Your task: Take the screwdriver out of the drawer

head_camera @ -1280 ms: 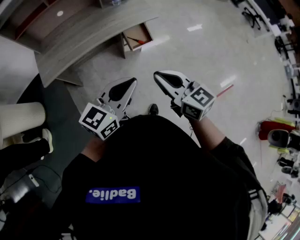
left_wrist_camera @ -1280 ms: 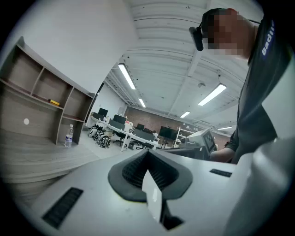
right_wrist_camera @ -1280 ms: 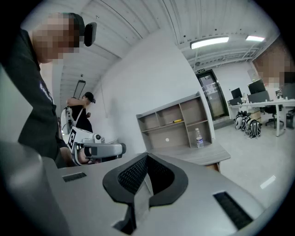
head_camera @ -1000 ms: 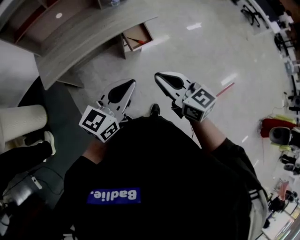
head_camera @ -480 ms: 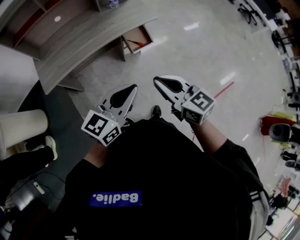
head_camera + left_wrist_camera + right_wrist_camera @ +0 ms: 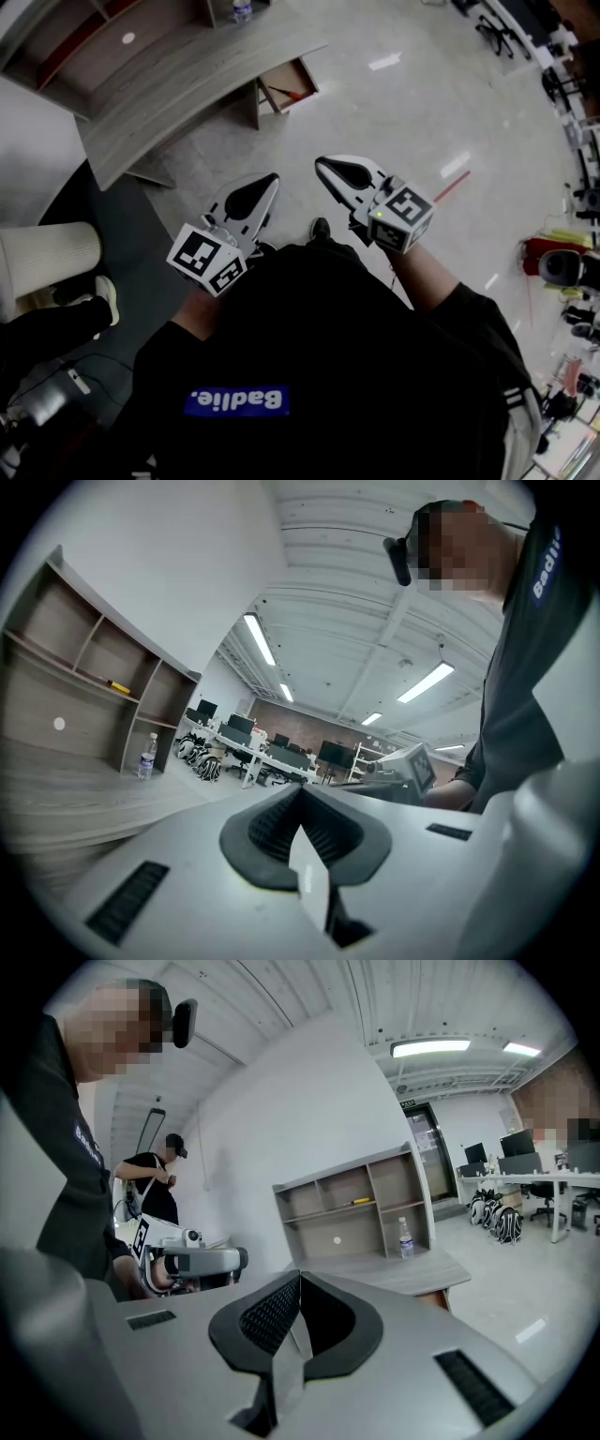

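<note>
One left gripper (image 6: 269, 181), near the person, has its jaws pressed together, empty. Far beyond, under the tabletop (image 6: 187, 84), one open drawer (image 6: 285, 75) holds one screwdriver (image 6: 292, 94), lying slantwise, red end toward the right. One right gripper (image 6: 324, 166) is likewise closed and empty.

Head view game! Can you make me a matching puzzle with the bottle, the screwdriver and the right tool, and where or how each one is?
Things:
1. bottle
2. screwdriver
3. right tool

Place or state:
a. shut, with nothing in it
b. standing on the desk
c. lying in the open drawer

Pairs: 1-b, 2-c, 3-a
</note>
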`<state>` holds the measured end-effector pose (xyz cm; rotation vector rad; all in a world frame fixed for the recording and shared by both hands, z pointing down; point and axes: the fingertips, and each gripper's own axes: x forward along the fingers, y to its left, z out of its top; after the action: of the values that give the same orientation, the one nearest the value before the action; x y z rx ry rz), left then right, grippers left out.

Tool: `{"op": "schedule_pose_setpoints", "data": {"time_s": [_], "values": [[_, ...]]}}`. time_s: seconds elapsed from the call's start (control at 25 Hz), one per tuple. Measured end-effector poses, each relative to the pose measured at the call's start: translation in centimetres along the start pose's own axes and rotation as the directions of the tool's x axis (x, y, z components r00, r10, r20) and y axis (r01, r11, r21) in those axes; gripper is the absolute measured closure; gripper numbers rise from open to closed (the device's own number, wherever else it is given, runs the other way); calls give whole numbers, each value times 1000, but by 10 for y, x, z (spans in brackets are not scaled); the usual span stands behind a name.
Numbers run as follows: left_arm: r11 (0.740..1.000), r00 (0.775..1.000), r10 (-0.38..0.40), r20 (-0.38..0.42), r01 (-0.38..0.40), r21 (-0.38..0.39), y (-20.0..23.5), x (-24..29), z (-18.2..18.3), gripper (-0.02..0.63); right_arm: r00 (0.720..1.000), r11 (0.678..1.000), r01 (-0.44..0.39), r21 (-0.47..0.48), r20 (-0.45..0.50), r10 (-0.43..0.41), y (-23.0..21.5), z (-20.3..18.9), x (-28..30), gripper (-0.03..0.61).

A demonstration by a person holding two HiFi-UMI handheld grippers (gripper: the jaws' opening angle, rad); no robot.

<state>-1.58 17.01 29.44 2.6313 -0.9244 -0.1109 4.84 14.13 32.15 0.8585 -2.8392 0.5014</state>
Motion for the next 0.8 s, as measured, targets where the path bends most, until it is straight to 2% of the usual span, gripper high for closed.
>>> {"op": "schedule_pose_setpoints", "data": {"time_s": [0.36,0.6,0.8], "values": [[1000,1000,6,2,-6,-6,16,-14,-1,612,1000,1000,2,-6,-17,-2,3,-3,20,548],[998,998,56,7,-56,-5,42,-2,8,612,999,1000,-17,-9,-31,17,-27,2,41,548],[993,993,115,0,-115,-11,72,25,15,612,996,997,-65,-30,-56,63,-66,3,63,548]]}}
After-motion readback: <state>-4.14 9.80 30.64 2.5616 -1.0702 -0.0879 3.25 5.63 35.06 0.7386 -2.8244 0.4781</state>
